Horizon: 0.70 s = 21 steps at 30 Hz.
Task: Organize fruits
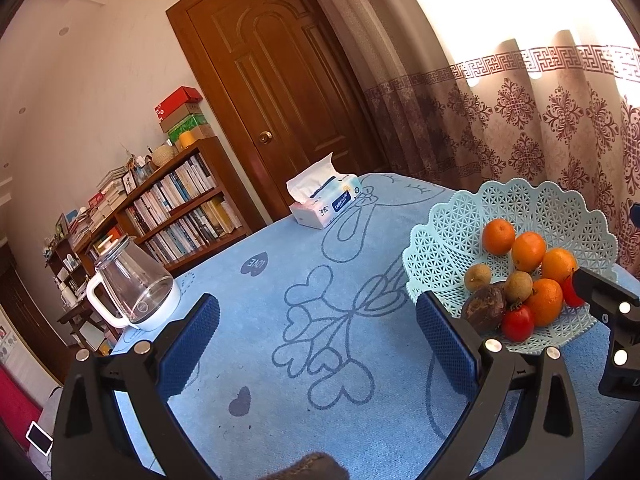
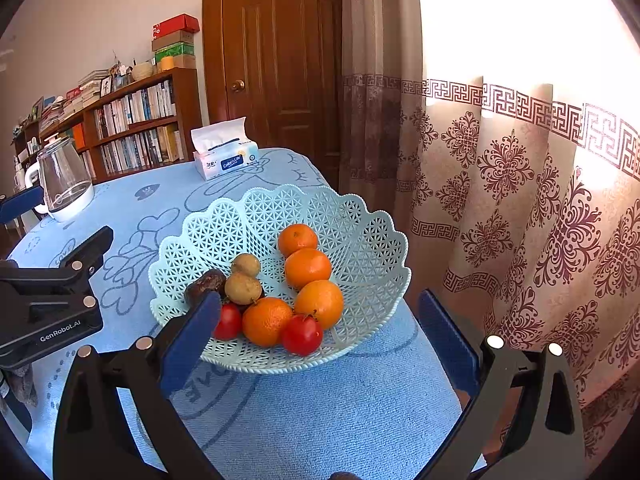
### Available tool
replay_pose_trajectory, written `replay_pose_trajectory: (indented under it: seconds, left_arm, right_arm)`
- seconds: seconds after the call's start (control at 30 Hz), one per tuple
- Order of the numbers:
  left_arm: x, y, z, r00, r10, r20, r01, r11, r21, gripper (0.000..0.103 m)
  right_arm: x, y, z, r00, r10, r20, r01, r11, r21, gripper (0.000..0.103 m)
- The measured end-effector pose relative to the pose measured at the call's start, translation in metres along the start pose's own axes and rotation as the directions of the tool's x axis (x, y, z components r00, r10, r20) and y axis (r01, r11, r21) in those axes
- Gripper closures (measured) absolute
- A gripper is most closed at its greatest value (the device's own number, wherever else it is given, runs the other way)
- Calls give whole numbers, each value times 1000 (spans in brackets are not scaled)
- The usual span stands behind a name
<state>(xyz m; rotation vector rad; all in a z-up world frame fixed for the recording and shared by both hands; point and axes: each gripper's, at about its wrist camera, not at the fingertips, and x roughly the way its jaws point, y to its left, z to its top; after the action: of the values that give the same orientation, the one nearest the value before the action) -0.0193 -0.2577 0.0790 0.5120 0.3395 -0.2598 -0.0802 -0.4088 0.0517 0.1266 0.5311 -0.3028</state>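
A pale green lattice basket stands at the right side of the blue-clothed table. It holds several oranges, two brown longans, two red tomatoes and a dark wrinkled passion fruit. My right gripper is open with nothing in it, just in front of the basket, its left finger overlapping the rim. My left gripper is open and empty, over bare cloth left of the basket.
A tissue box lies at the far table edge. A glass kettle on a white base stands at the left edge. Behind are a bookshelf, a wooden door and patterned curtains close to the table's right side.
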Motion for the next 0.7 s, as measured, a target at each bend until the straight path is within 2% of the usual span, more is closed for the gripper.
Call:
replay_pose_trajectory:
  seconds: [0.47,0.7]
  left_arm:
    - [-2,-2,-2,1000,-3,13,2,1000,10,5]
    - [-1,9,-3,1000,-18,-23,17,1000,-26,5]
  right_arm:
    - [1,-1,0,1000,0,0,0,1000,1,3]
    - [1,0,0,1000,-2,1,2,1000,-1,3]
